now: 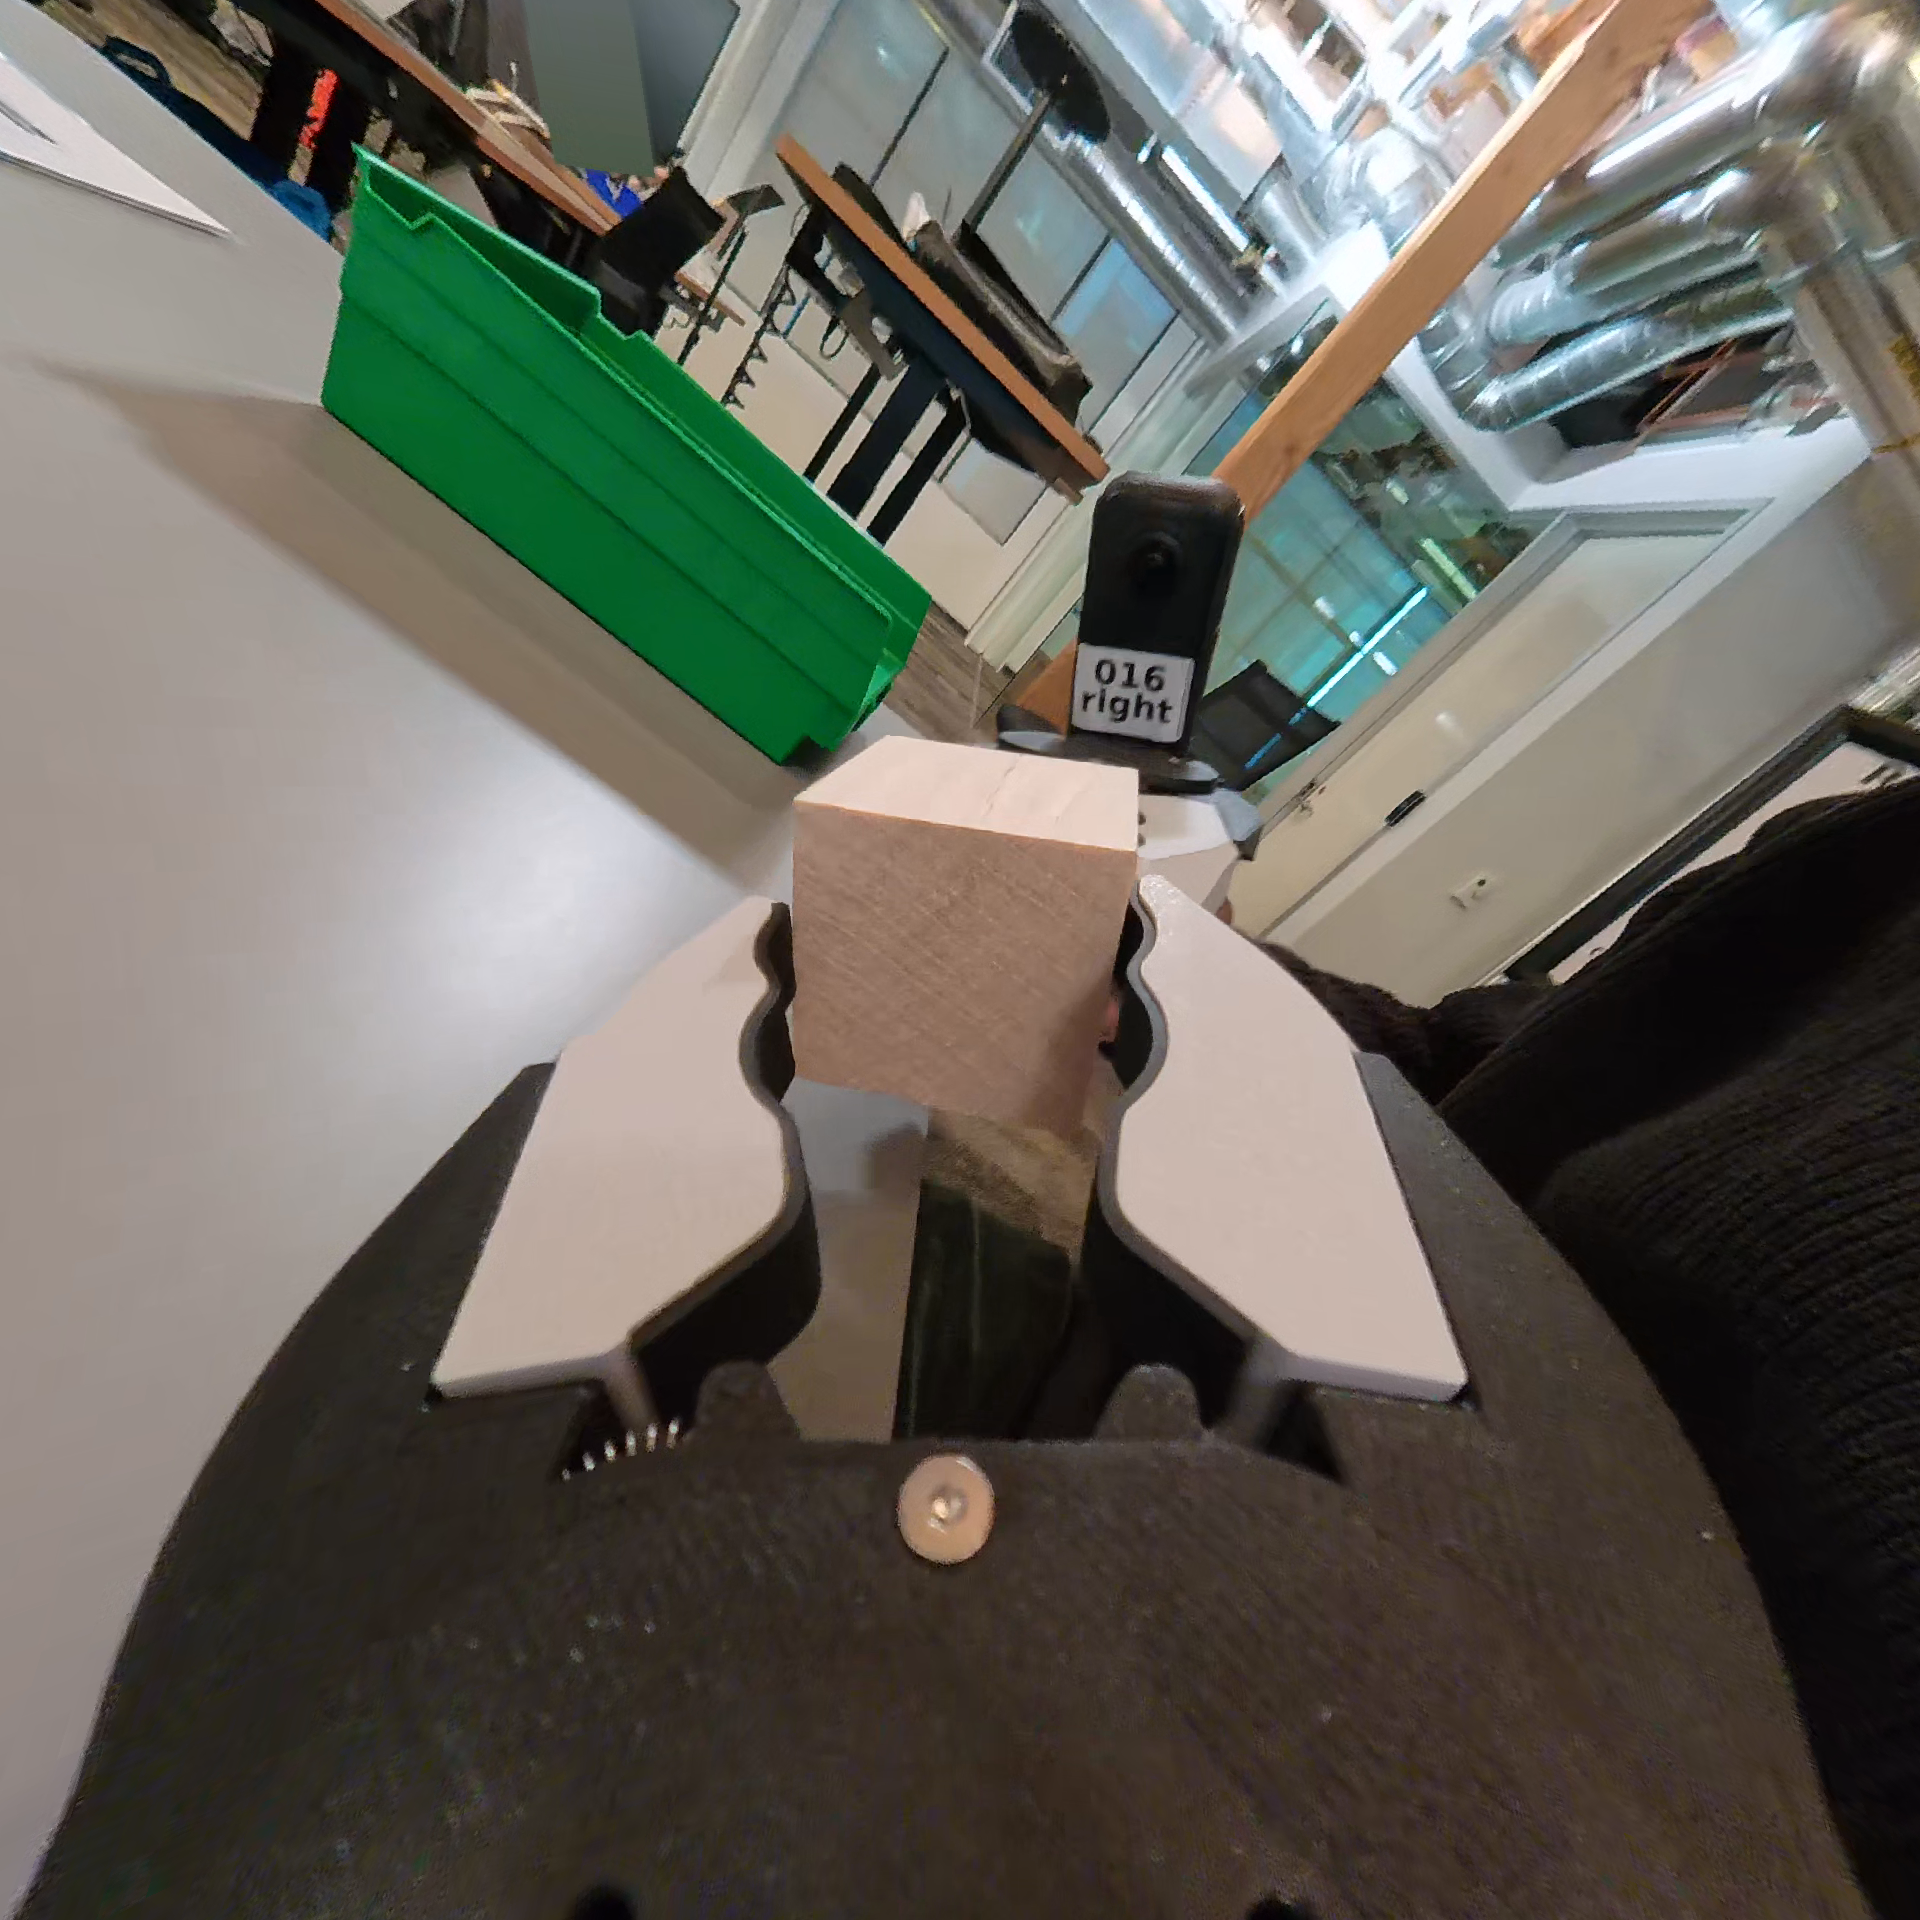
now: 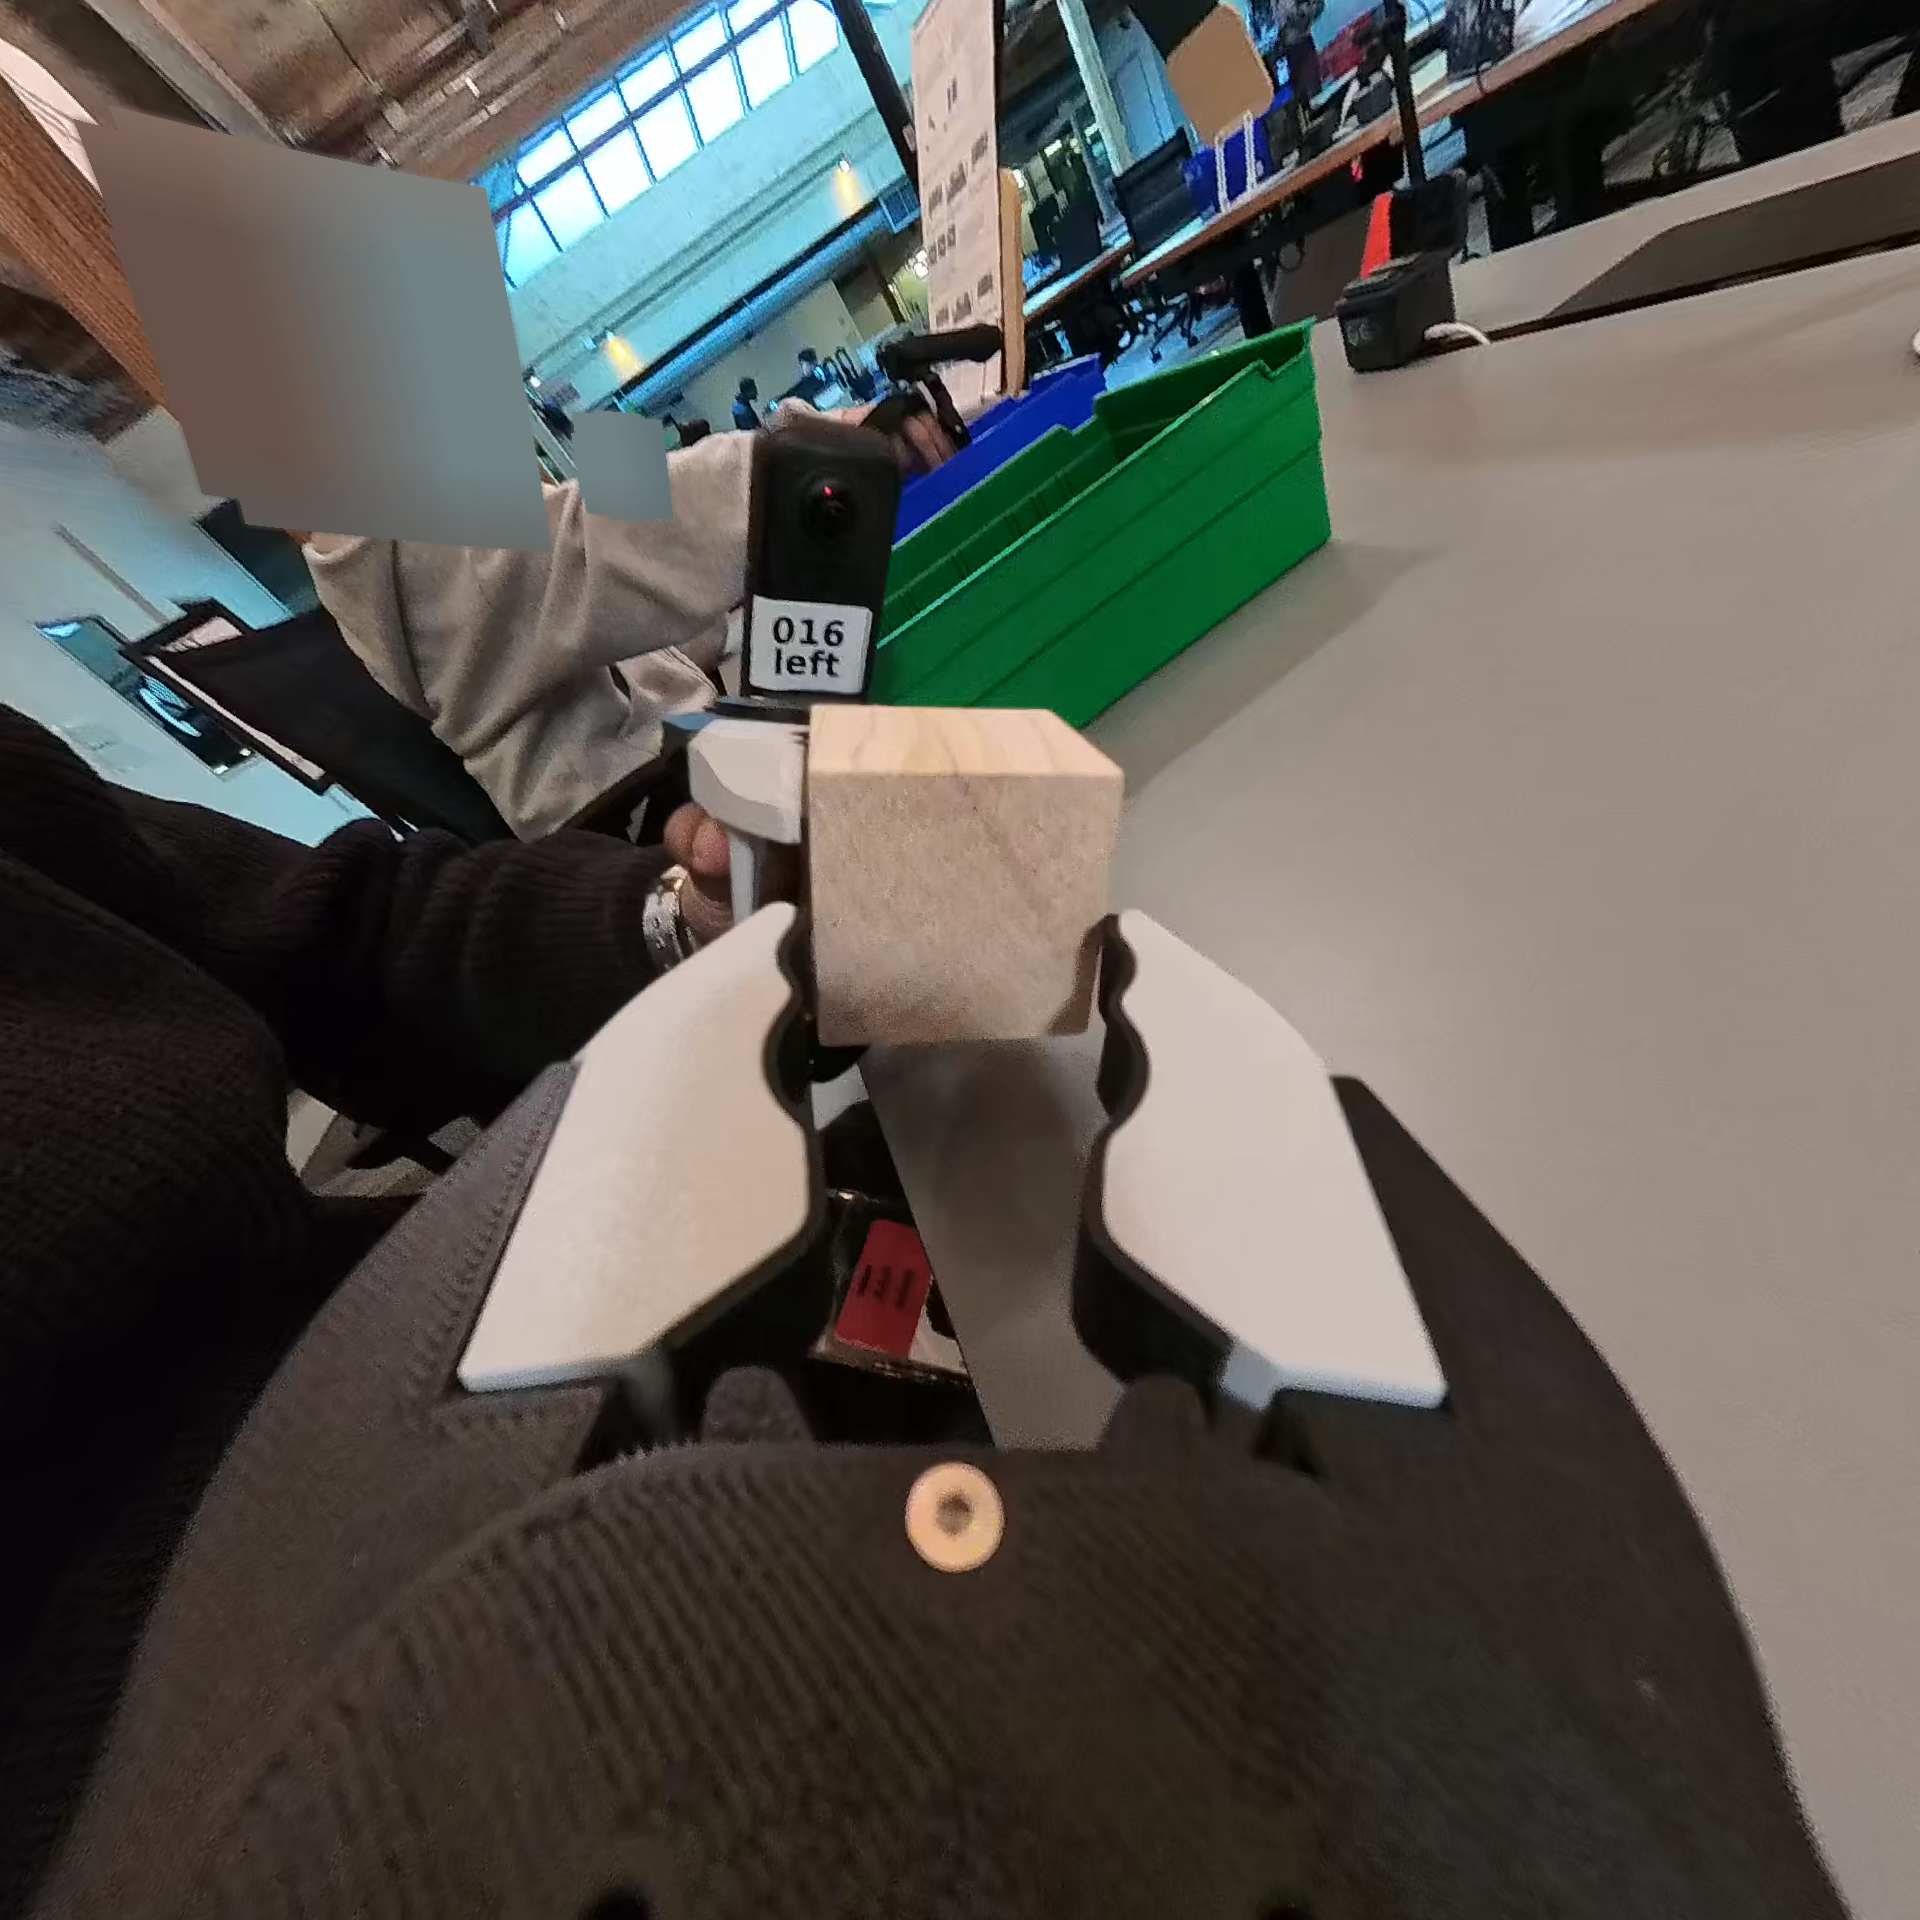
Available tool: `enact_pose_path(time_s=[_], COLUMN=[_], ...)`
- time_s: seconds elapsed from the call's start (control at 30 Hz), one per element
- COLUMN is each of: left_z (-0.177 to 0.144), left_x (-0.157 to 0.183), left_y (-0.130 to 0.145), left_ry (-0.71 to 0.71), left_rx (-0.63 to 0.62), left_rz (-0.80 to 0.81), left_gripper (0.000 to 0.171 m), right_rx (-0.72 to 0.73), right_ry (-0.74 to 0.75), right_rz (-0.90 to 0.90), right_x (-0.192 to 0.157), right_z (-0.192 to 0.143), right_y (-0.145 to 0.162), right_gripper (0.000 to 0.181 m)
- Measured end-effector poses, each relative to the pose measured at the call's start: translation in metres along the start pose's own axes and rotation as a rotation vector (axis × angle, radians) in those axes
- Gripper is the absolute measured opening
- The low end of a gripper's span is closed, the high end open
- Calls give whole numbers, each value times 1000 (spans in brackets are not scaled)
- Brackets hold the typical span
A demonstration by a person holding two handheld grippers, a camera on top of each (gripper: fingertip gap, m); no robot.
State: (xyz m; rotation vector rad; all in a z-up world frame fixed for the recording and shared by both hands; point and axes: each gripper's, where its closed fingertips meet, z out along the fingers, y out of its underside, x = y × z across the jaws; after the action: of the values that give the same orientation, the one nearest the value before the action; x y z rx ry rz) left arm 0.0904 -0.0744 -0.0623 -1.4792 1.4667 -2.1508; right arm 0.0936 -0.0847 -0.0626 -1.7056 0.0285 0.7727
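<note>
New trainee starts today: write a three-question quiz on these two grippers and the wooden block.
1. True or false: the block lies flat on the table.
2. The bin nearest the block is: A red, B green, C yellow.
3. Fill in: the left gripper and the right gripper are both shut on the ____.
Key: 1 false; 2 B; 3 block.

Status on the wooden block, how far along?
Done: wooden block is up off the table. In hand: left tool clamps it; right tool, facing it, looks closed on it too. Left: block is outside the green bin, which stands apart.
</note>
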Motion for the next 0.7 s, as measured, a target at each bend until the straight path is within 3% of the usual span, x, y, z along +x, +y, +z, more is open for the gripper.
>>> enact_pose_path(time_s=[0.07,0.13,0.57,0.7], left_z=[3,5,3,0], left_x=[-1,0,7,2], left_y=[6,9,-1,-4], left_ry=[-21,-22,-23,-51], left_rx=[-36,-45,5,16], left_rz=[37,59,129,141], left_gripper=[61,61,68,68], right_rx=[-27,-34,-9,63], right_ry=[7,25,61,78], right_rz=[3,-16,-19,-35], right_x=[0,2,8,10], right_z=[2,1,-11,-24], right_y=[5,5,-4,-22], right_gripper=[63,56,55,55])
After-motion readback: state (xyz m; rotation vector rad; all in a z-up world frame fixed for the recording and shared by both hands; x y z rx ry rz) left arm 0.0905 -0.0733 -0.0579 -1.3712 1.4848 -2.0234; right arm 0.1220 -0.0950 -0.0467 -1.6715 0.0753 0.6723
